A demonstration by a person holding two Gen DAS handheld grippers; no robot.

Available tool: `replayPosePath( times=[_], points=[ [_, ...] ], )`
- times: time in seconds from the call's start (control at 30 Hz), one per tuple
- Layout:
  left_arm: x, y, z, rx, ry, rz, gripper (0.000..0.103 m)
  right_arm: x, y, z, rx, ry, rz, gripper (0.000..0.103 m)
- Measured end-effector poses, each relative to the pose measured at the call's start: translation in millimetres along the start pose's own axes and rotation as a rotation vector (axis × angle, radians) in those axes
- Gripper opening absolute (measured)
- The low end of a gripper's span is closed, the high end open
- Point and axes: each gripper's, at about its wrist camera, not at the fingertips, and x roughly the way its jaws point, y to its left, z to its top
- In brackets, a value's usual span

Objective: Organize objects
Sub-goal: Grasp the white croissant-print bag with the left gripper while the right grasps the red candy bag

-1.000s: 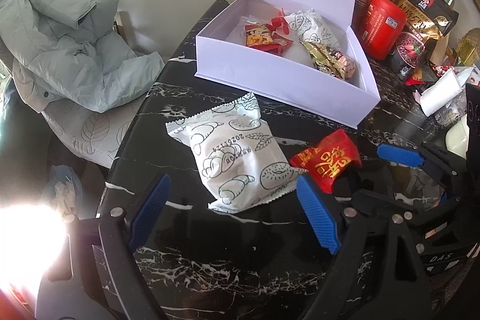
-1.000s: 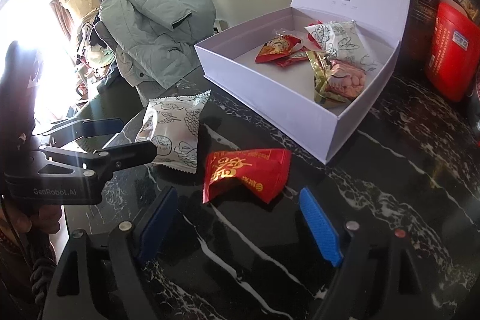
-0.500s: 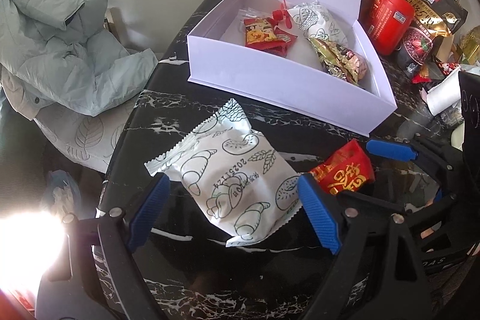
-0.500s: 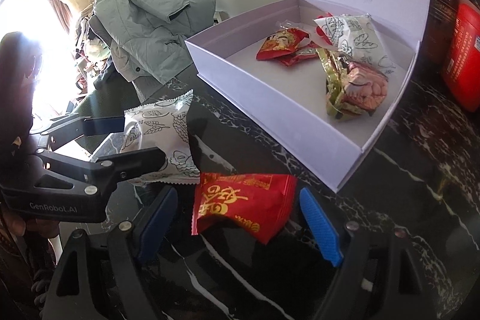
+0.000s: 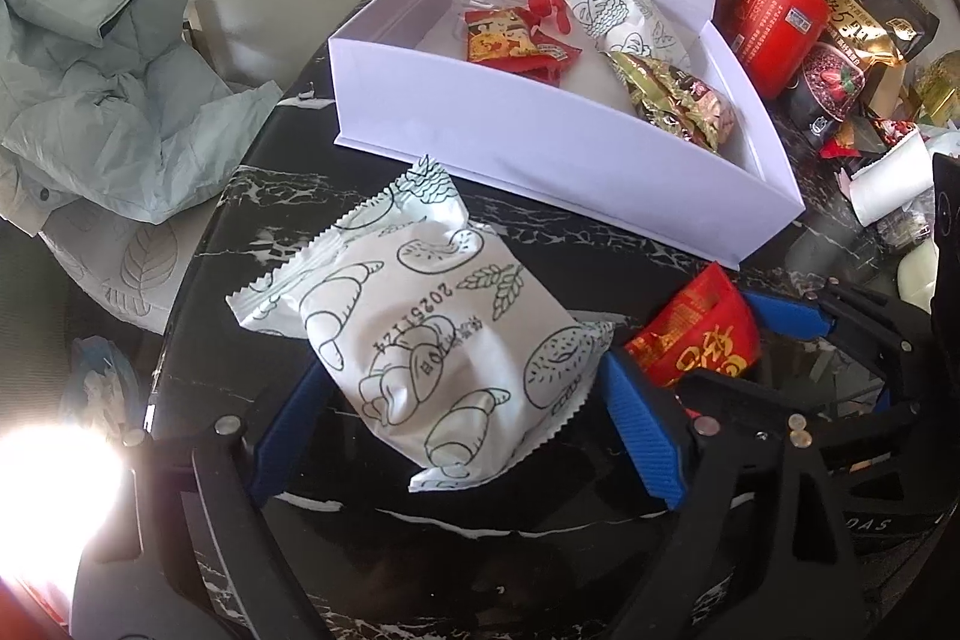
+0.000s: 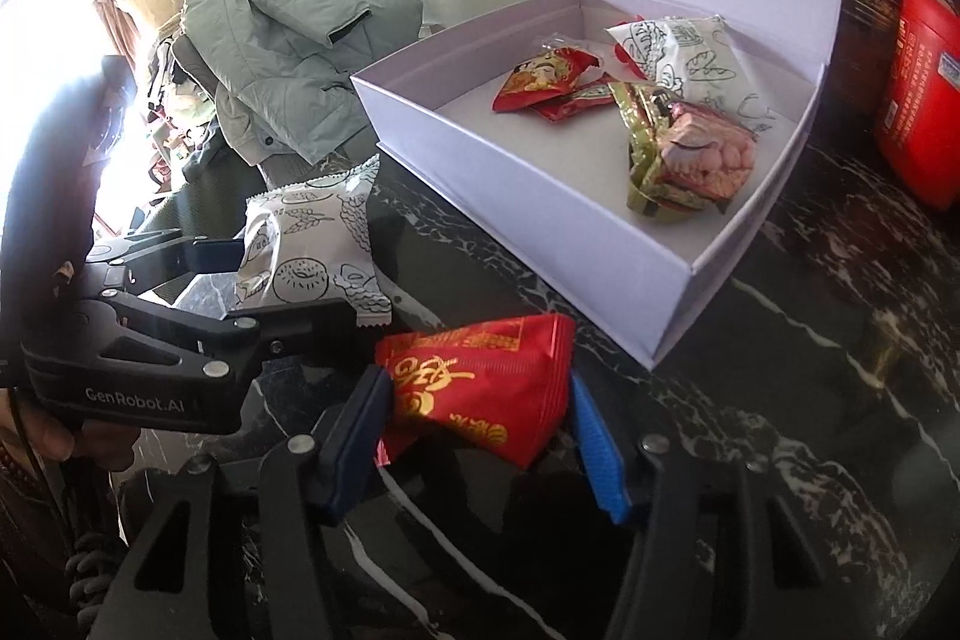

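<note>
While the right tool [image 6: 480, 436] is closing around the red snack packet [image 6: 480, 388], the packet's long axis spans its jaws; the left tool [image 5: 456, 424] stands spread astride the white bread packet [image 5: 420, 334] on the bench [image 5: 540, 550]; the open white box [image 5: 540, 142] lies just beyond both.

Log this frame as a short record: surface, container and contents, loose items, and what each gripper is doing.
surface: black marble table
container: white box, lid open, standing on the table
in box: red packets, white pastry packet, gold-green snack bag
loose items: white pastry pack; red snack packet
left gripper: jaws wide, straddling the white pastry pack, no grip evident
right gripper: jaws closing around the red snack packet
background: grey-green jacket, red canister
</note>
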Motion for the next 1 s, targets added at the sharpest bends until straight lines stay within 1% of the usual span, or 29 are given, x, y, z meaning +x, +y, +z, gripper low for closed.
replayPosePath(
  times=[0.07,0.17,0.33,0.5,0.6,0.73,0.83,0.9,0.93,0.97,1.0],
  points=[
    [-1.3,0.4,-1.1,-0.008,0.004,-0.016,0.081,-1.7,-2.4,-1.2,0.011,-0.004,-0.004,0.06],
    [-4.0,1.9,-2.7,-0.016,0.0,-0.035,0.076,-5.9,-4.2,-5.1,0.015,-0.004,-0.017,0.06],
    [-7.5,0.7,-9.8,-0.011,0.002,-0.081,0.075,-13.9,-2.1,-15.4,0.007,0.001,-0.03,0.06],
    [-13.9,-12.9,-24.1,0.051,0.013,-0.121,0.074,-22.5,5.0,-27.2,-0.007,0.002,-0.045,0.06],
    [-19.2,-20.1,-35.4,0.073,0.016,-0.134,0.074,-30.0,8.9,-38.5,-0.009,-0.001,-0.06,0.06],
    [-27.2,-22.2,-47.7,0.072,0.022,-0.136,0.074,-41.0,14.3,-55.1,0.006,-0.001,-0.073,0.06],
    [-34.7,-23.6,-54.6,0.066,0.02,-0.125,0.074,-47.4,20.5,-65.2,-0.011,0.002,-0.07,0.063],
    [-43.2,-26.5,-56.4,0.07,0.0,-0.102,0.074,-51.6,23.1,-69.7,-0.021,0.004,-0.068,0.068],
    [-45.3,-26.8,-55.7,0.071,-0.004,-0.09,0.075,-53.8,23.8,-71.5,-0.023,0.004,-0.068,0.076],
    [-48.5,-28.9,-55.1,0.07,-0.009,-0.073,0.075,-56.1,24.3,-72.7,-0.023,0.0,-0.07,0.079],
    [-50.8,-30.7,-54.4,0.069,-0.015,-0.063,0.075,-59.2,24.6,-73.8,-0.023,-0.008,-0.069,0.08]
  ],
)
